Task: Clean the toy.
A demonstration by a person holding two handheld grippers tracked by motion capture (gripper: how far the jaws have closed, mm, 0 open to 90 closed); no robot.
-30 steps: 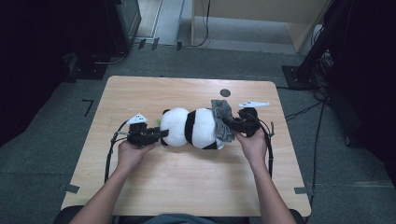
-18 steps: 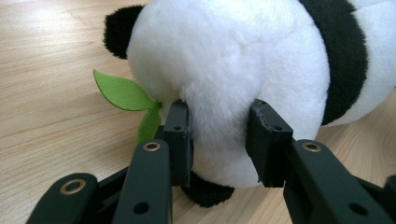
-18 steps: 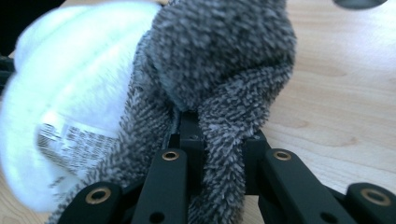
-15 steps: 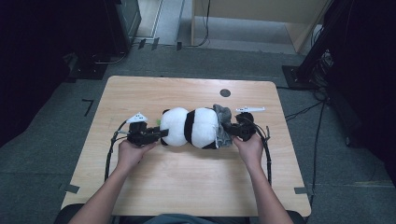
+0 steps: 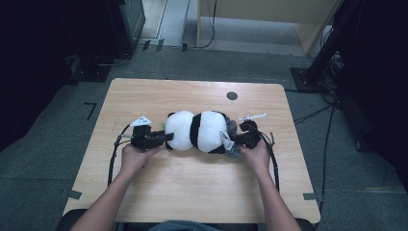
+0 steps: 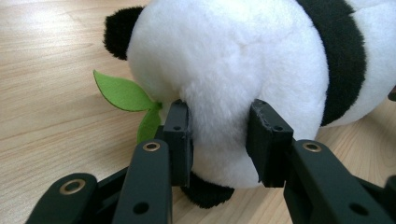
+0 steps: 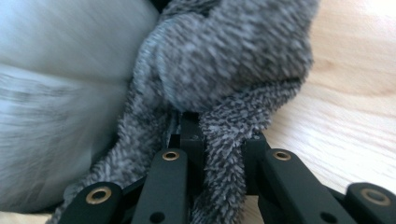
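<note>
Left gripper (image 5: 161,139), held in the person's left hand (image 5: 134,156) toward the desk's left edge: jaws pinched into the white plush of the panda's head, probably to anchor the toy while the other end is worked. Green felt leaf (image 6: 123,93): lies flat on the desk (image 5: 192,192) just beside the left jaw, stitched to the panda near its mouth as far as can be told. Panda soft toy (image 5: 199,131): lies on its side across the desk's middle, head toward the left edge, black band around the body, black ear (image 6: 116,30) uppermost in the left gripper view. Grey fleece cloth (image 7: 224,70): bunched against the panda's rear end, seemingly a garment being drawn on or off. Right gripper (image 5: 234,143), held in the right hand (image 5: 255,156): jaws clamped on a fold of the grey cloth, the grip suited to pulling along the body. White strip (image 5: 253,116): lies toward the right edge, apart from the toy; its nature is unclear. No brand, label or legible writing.
</note>
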